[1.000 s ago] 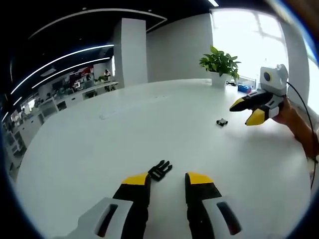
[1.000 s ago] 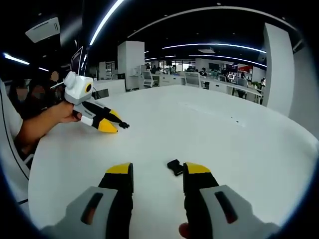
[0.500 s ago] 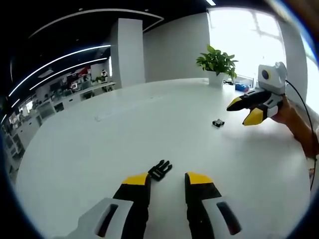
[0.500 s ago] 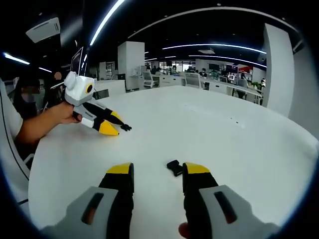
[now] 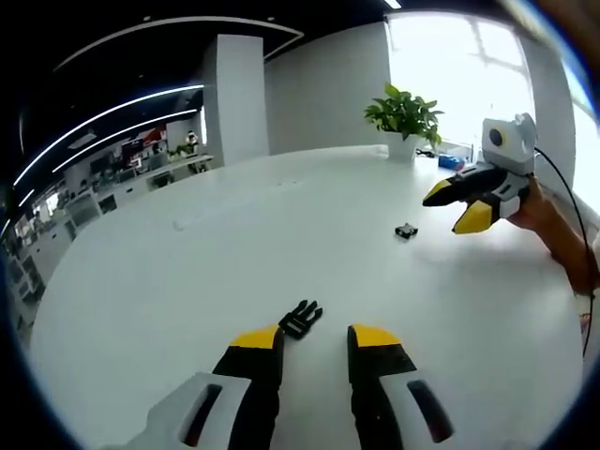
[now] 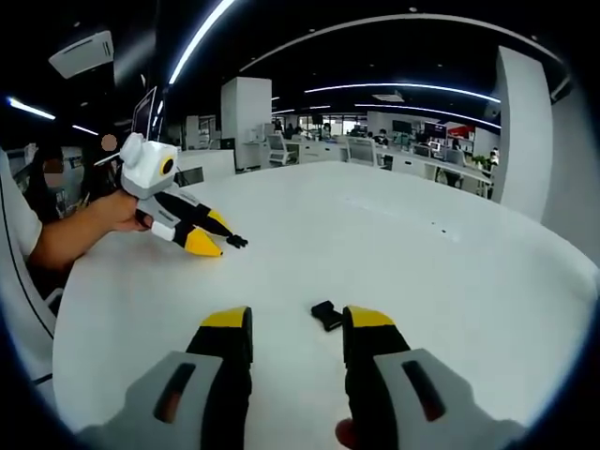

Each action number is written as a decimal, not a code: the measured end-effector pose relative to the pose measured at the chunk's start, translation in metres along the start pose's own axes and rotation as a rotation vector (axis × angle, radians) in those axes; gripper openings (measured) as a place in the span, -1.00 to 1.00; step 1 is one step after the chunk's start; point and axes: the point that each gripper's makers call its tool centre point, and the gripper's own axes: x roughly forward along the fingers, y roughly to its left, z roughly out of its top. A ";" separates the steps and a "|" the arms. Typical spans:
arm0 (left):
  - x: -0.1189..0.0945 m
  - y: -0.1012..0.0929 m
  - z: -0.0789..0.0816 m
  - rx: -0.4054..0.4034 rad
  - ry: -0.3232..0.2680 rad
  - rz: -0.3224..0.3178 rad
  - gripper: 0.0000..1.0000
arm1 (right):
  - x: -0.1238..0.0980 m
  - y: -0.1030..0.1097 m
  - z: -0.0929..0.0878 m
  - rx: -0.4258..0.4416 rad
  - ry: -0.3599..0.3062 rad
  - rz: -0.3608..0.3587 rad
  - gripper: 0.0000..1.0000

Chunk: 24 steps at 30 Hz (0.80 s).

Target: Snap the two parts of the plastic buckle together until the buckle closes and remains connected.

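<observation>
Left claw (image 5: pixel 314 339): jaws parted, nothing between them, yellow tips low over the white tabletop (image 5: pixel 187 272). Same claw seen from the right gripper view (image 6: pixel 202 234), held in a hand (image 6: pixel 117 211) at the far left, yellow tips apart and empty, angled down toward the tabletop (image 6: pixel 450 281).

Right claw (image 6: pixel 295 323): jaws likewise apart, gripping nothing, tips just above the tabletop. Same claw seen from the left gripper view (image 5: pixel 459 204), at the right, held by a hand (image 5: pixel 544 211), tips spread and empty, raised a little over the surface.

Tabletop: large, white, rounded at its edges, spreading across both views. Open office beyond it, with a white pillar (image 5: pixel 234 98), rows of desks (image 6: pixel 403 159) and long ceiling lights (image 6: pixel 192 42). Bright window (image 5: pixel 459 75) behind a potted plant (image 5: pixel 405 117) standing at the far edge of the tabletop.

Pronged buckle half (image 5: pixel 300 319): black, lying flat on the tabletop just ahead of the left claw's left jaw tip, near it but not between the jaws; in the right gripper view (image 6: pixel 238 242) just beside the left claw's tips.

Socket buckle half (image 6: pixel 326 314): black, lying flat just ahead of the right claw's right jaw tip, close to its inner edge; in the left gripper view (image 5: pixel 405 231) small, on the tabletop near and below the right claw's tips. Two halves well apart, not joined.
</observation>
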 end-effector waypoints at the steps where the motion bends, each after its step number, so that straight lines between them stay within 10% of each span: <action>1: 0.000 0.001 0.000 -0.004 -0.001 -0.004 -0.45 | 0.000 0.000 0.000 0.003 0.000 0.000 -0.24; 24: -0.006 0.010 -0.003 0.003 0.003 0.010 -0.45 | -0.002 -0.004 -0.006 0.022 0.014 -0.015 -0.34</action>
